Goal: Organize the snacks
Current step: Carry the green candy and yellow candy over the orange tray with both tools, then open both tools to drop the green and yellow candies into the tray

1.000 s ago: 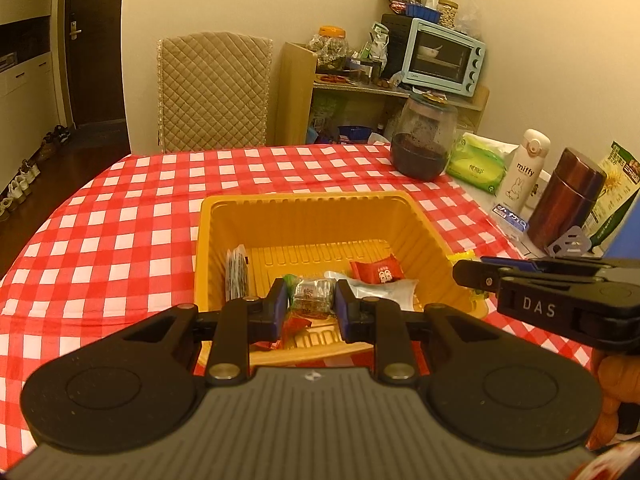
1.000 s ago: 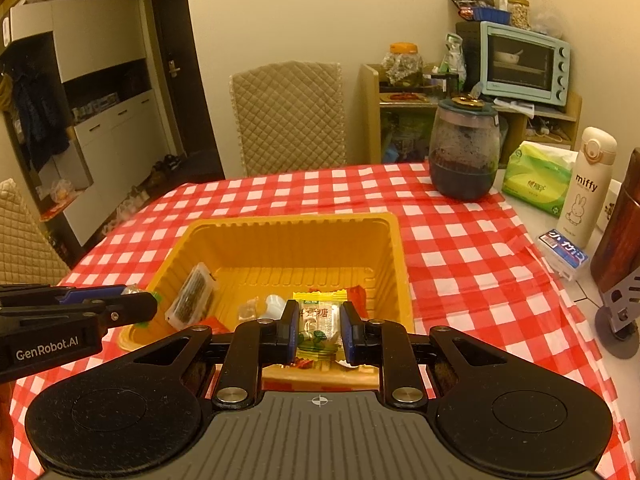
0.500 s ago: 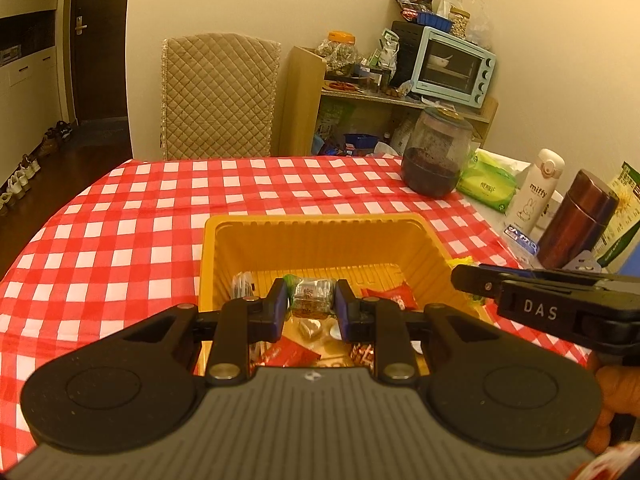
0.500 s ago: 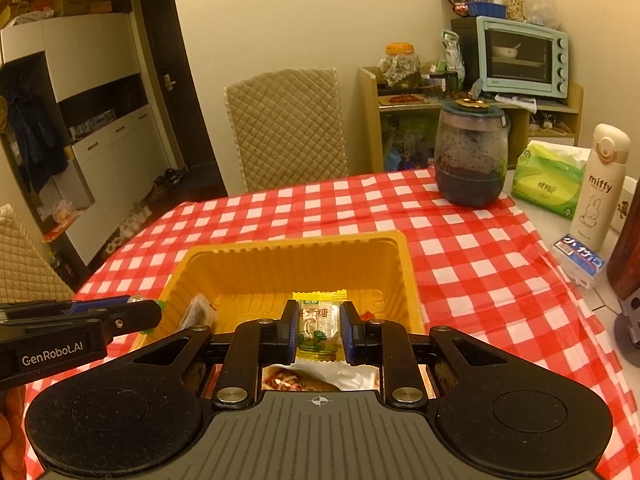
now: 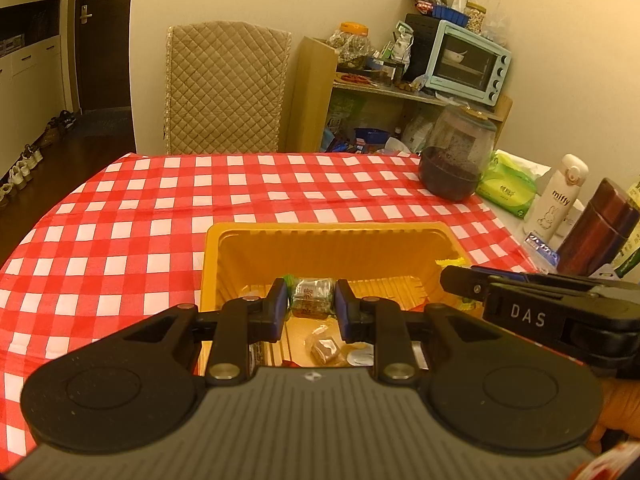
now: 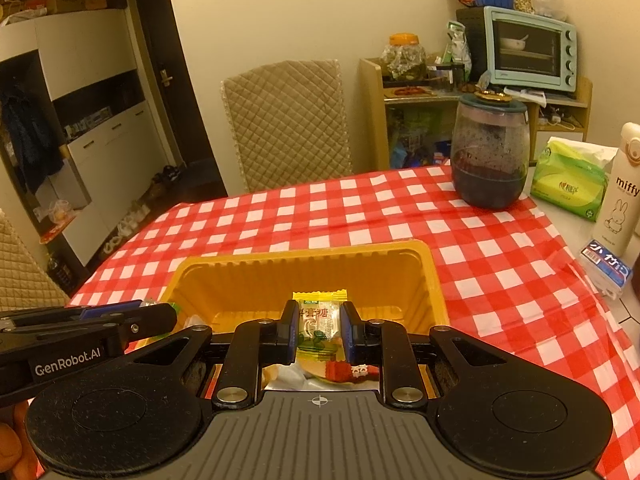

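My left gripper (image 5: 311, 304) has its fingers clamped on a small green-ended wrapped candy (image 5: 312, 298), held over the near part of the yellow tray (image 5: 332, 240). My right gripper (image 6: 320, 330) is clamped on a yellow-and-green candy packet (image 6: 319, 320), also above that tray (image 6: 300, 264).

Much of the tray floor is hidden behind my own gripper bodies. Under the left one I glimpse a brownish wrapped piece (image 5: 326, 349) and scraps of other wrappers, too cut off to identify. Under the right one a red wrapper (image 6: 340, 370) and something white show, only in part.

The left view catches the right gripper from the side as a dark bar marked DAS, with a yellow wrapper edge poking past its tip; the right view shows the left gripper likewise at the lower left edge. Only the left view shows the brown flask (image 5: 600, 228) on the surface; the white bottle (image 6: 620, 188) is cut off at the right view's edge. The dark jar (image 6: 490, 152) appears in both.
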{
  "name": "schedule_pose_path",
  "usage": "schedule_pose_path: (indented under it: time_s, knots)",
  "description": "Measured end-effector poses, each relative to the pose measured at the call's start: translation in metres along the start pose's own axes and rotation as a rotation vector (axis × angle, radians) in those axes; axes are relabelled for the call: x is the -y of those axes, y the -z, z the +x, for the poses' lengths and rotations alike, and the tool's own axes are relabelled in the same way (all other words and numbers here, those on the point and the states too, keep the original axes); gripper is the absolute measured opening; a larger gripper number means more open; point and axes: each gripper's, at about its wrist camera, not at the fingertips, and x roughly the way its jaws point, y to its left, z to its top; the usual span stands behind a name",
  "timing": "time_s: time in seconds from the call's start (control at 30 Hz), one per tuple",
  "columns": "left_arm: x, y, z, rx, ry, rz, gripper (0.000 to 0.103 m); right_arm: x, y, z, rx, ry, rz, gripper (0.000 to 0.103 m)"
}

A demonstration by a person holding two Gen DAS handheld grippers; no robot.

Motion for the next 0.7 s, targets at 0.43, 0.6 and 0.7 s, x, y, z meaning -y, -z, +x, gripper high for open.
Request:
schedule_pose_path:
  time_s: [0.43,0.6,0.7]
  knots:
    - [0.002,0.000,0.024,-0.032,-0.002,0.019,0.023,0.008,-0.004,0.019,-0.027,-0.013,0.030,0.022]
    - [0.004,0.000,0.028,-0.033,0.001,0.029,0.023,0.010,-0.004,0.022,-0.029,-0.012,0.038,0.022]
    - [0.004,0.001,0.030,-0.036,0.000,0.034,0.023,0.010,-0.004,0.022,-0.028,-0.011,0.039,0.022]
